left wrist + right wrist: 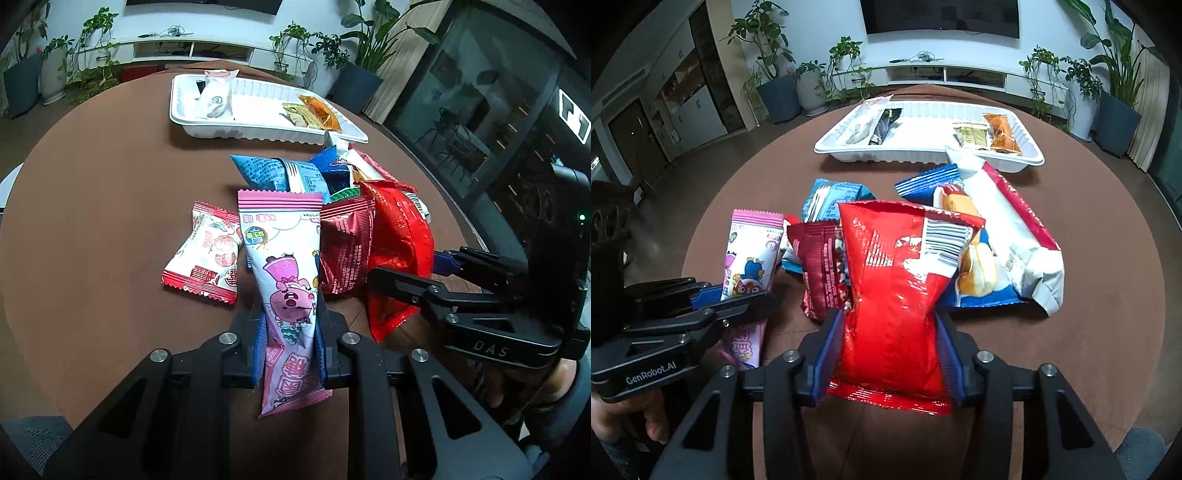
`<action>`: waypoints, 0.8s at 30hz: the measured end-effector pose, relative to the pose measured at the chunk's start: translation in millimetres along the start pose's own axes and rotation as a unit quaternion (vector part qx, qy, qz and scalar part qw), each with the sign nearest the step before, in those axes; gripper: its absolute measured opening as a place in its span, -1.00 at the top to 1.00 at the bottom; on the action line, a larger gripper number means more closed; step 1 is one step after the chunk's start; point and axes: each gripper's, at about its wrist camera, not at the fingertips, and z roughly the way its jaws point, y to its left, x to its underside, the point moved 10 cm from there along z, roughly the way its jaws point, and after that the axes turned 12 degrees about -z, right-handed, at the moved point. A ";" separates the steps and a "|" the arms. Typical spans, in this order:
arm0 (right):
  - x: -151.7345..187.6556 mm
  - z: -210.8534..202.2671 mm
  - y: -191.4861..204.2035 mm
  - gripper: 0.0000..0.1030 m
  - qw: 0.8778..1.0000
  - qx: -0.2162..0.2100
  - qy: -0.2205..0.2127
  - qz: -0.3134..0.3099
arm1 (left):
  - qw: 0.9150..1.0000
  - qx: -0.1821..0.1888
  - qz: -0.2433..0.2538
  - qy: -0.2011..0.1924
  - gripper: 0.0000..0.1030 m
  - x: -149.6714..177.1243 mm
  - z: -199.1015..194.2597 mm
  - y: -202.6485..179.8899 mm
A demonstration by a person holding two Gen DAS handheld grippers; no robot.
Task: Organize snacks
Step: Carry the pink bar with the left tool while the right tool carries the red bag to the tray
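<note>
My left gripper is shut on a pink cartoon snack packet, held just above the round brown table; the packet also shows in the right wrist view. My right gripper is shut on a shiny red snack bag, which shows at the right of the left wrist view. A white tray at the far side holds a white packet and orange and tan packets. The tray also shows in the right wrist view.
On the table lie a red-and-white packet, a dark red packet, a light blue packet, a blue packet and a white-and-red bag. Potted plants and a white shelf stand beyond the table.
</note>
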 end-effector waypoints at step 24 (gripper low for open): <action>3.5 -46.0 -11.0 0.37 0.994 -0.065 -0.041 0.072 | 0.999 0.038 -0.007 -0.008 0.64 -4.9 -16.3 -17.0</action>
